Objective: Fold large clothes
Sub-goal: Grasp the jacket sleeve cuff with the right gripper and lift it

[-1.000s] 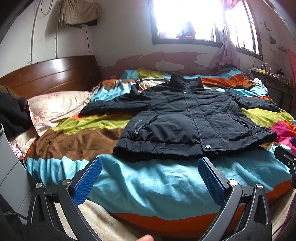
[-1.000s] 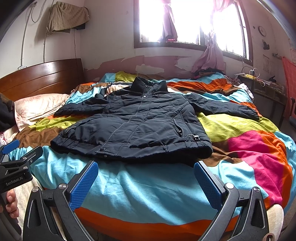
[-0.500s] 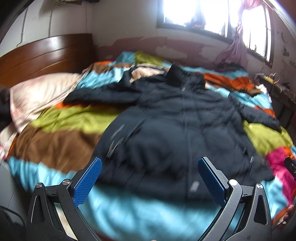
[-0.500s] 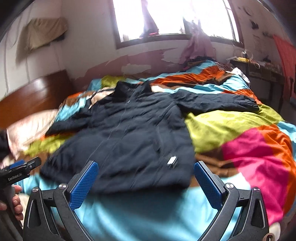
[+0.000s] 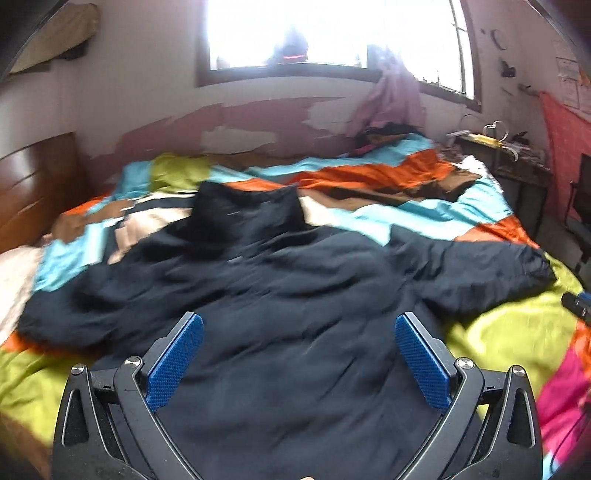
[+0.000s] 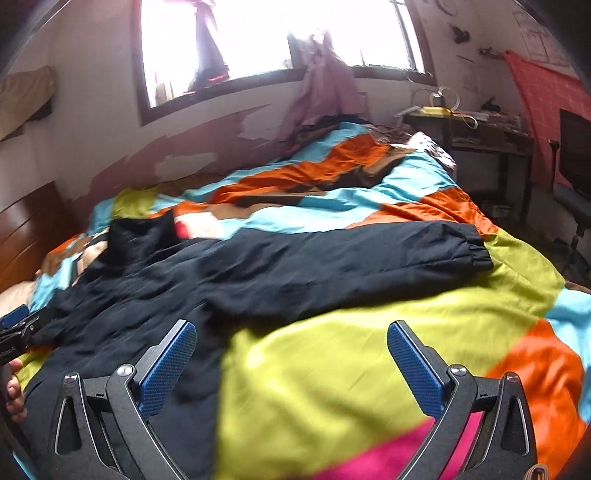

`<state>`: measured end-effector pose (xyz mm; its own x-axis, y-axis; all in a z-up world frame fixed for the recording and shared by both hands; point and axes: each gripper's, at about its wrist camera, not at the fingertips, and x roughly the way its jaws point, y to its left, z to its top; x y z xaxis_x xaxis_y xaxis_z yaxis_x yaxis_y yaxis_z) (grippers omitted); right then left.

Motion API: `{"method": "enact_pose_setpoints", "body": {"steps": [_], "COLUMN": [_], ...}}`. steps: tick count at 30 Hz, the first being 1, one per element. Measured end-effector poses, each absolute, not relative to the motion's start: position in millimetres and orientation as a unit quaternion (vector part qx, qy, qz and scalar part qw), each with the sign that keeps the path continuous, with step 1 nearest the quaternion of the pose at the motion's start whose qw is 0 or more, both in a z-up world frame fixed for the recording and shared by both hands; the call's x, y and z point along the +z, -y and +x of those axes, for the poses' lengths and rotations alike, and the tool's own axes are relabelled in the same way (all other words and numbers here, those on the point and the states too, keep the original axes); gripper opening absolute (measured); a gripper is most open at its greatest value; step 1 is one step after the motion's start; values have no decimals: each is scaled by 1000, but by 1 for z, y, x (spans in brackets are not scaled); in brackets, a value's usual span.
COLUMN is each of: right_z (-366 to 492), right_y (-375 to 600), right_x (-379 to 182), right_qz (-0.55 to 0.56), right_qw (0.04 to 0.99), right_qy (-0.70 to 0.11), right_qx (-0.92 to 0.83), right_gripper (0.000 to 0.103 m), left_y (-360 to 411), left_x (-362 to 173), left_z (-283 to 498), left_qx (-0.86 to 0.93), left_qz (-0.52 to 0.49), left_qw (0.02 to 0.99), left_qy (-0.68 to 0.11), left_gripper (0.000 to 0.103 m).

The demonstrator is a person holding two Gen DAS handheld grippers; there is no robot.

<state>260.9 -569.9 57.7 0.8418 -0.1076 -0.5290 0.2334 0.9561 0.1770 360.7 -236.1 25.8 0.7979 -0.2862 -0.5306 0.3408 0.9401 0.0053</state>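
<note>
**Spreading both grippers over the jacket**

Lying flat on the patchwork quilt (image 5: 413,218), the dark jacket (image 5: 295,295) serves as the reference for every position below. Its collar (image 5: 251,214) points toward the window wall, and its body fills the near centre of the left wrist view.

Left gripper (image 5: 299,358): the jaws stand wide apart with nothing between them. The blue pads (image 5: 173,362) sit directly above the jacket body. Contact with the fabric cannot be confirmed, since the frame is motion-blurred.

Right gripper (image 6: 291,362): the jaws are likewise spread wide and grip nothing. The left-hand pad (image 6: 166,365) is over the jacket's edge; the other pad is over the yellow-green panel (image 6: 351,354) of the quilt, just beside the jacket. The jacket's sleeve (image 6: 369,258) extends away from the body across the quilt, ahead of this gripper, with its cuff (image 6: 472,247) at the far end, flat on the quilt.

Secondary items:
- Wooden headboard (image 5: 33,184): beyond the jacket's other sleeve, on the left of the view.
- Window (image 5: 325,33): on the wall beyond the collar, strongly overexposed.
- Cluttered side table (image 6: 476,129): past the cuffed sleeve, off the quilt's far corner.

In the right wrist view, the left gripper's tip and part of a hand (image 6: 14,391) appear at the jacket's left margin.
</note>
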Motion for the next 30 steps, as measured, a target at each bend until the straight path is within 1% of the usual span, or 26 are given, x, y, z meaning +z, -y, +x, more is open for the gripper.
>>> {"method": "enact_pose_setpoints", "body": {"steps": [5, 8, 12, 16, 22, 26, 28, 29, 30], "right_z": [297, 306, 312, 310, 303, 311, 321, 325, 330], "right_y": [623, 651, 671, 686, 714, 747, 765, 770, 777], "right_x": [33, 17, -5, -16, -19, -21, -25, -27, -28], "right_qz": [144, 157, 170, 169, 227, 322, 381, 396, 410], "right_qw": [943, 940, 931, 931, 920, 886, 861, 852, 842], "right_qy": [-280, -278, -294, -296, -276, -263, -256, -255, -252], "right_qx": [-104, -120, -132, -131, -158, -204, -219, -227, -243], "right_gripper": [103, 103, 103, 103, 103, 103, 98, 90, 79], "left_y": [298, 326, 354, 362, 357, 357, 356, 359, 358], "left_x": [3, -16, -58, -97, -106, -102, -102, -101, -101], "left_z": [422, 449, 483, 514, 519, 514, 515, 516, 517], "left_qx": [-198, -209, -201, -208, -210, -214, -216, -216, -216], "left_qz": [46, 62, 97, 99, 90, 84, 81, 82, 81], "left_qw": [940, 937, 923, 892, 892, 891, 890, 891, 890], "left_qy": [-272, -273, -312, -389, -390, -391, -393, -391, -393], "left_gripper": [102, 102, 102, 102, 102, 102, 102, 102, 102]}}
